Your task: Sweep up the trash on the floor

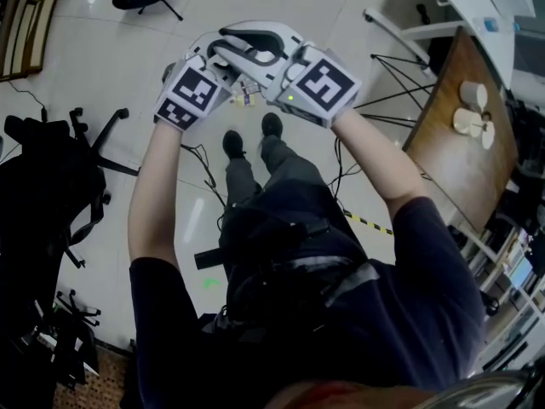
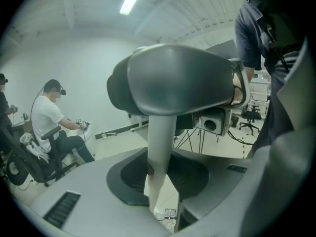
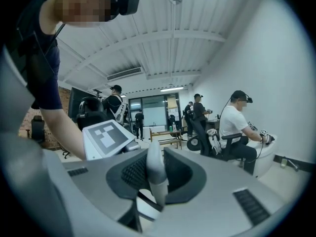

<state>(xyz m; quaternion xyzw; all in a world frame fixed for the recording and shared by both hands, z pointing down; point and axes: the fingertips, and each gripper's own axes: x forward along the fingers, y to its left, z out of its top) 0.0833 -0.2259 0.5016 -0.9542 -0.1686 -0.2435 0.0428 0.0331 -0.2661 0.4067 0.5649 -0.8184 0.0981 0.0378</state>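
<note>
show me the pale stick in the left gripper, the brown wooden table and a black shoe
Pale round stick (image 2: pixel 161 143): left gripper view, mid-shaft.
Brown wooden table (image 1: pixel 464 164): head view, bare top.
Black shoe (image 1: pixel 233 144): head view, its upper.

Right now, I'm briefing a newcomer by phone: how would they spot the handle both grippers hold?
Find the person's outstretched arms over the pale floor, where the left gripper and right gripper meet. Both clamp the pale handle: one slim, whitish rod among bulky grey jaws and marker cubes.

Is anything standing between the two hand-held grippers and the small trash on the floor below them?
Nothing visible does. The left hand-held gripper and the right hand-held gripper grip a handle; the trash lies on the floor below them.
</note>
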